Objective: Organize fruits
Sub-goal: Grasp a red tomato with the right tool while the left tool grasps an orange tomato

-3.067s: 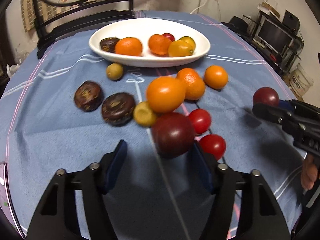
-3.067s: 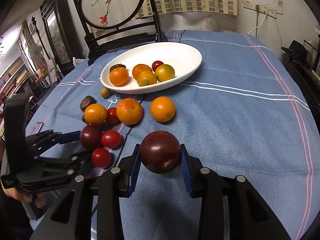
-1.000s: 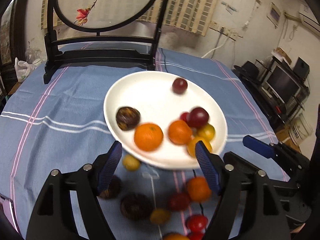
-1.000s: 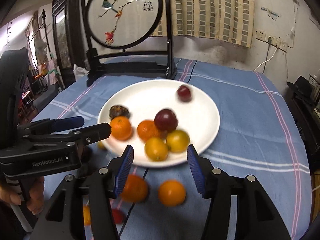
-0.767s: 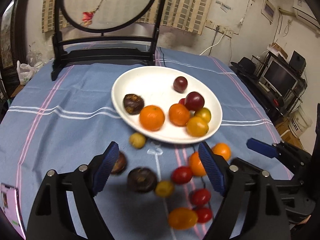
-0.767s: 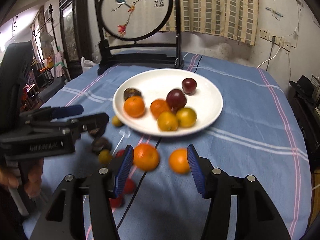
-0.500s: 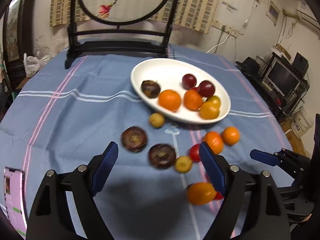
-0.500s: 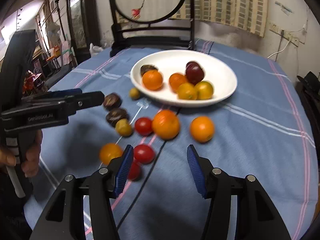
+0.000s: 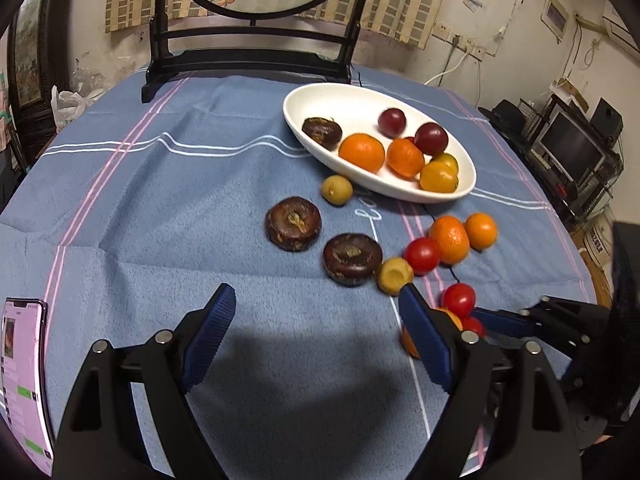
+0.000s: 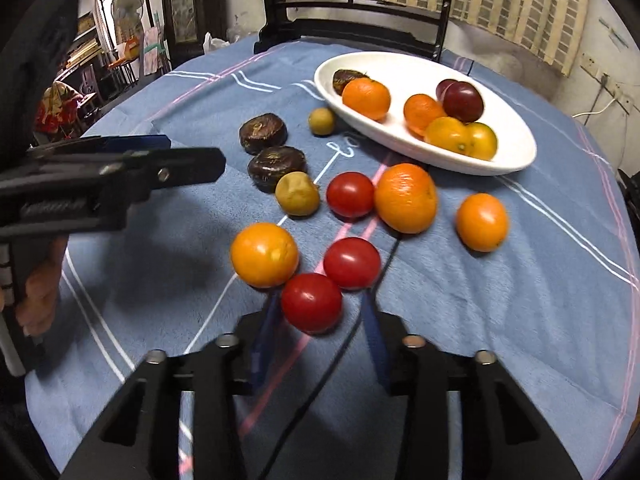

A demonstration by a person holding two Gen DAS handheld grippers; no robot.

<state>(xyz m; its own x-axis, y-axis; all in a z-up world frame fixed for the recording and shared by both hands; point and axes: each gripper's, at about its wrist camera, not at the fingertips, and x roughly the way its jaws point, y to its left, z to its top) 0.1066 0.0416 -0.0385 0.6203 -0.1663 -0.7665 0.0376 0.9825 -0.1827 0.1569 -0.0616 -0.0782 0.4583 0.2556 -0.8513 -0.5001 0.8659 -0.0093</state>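
Note:
A white oval bowl (image 9: pixel 304 128) (image 10: pixel 516 160) holds several fruits: oranges, two dark red plums, a brown one. Loose fruit lies on the blue cloth in front of it. My left gripper (image 9: pixel 316 336) is open and empty, just short of two dark brown fruits (image 9: pixel 293 223) (image 9: pixel 352 258). My right gripper (image 10: pixel 318 332) is open, its fingers on either side of a red tomato (image 10: pixel 311 302), apart from it. Beside that tomato lie another tomato (image 10: pixel 352 263) and an orange fruit (image 10: pixel 264 255). The right gripper also shows in the left wrist view (image 9: pixel 504 320).
A phone (image 9: pixel 24 380) lies at the table's left edge. A dark wooden stand with a round painted screen (image 9: pixel 248 60) stands at the back. More loose fruit: oranges (image 10: pixel 405 198) (image 10: pixel 482 222), a tomato (image 10: pixel 350 194), small yellow-green fruits (image 10: pixel 297 193) (image 10: pixel 321 121).
Both grippers let their plums go into the bowl, then pulled back and down from it. The right gripper now straddles a red tomato; the left has swung left toward the brown fruits.

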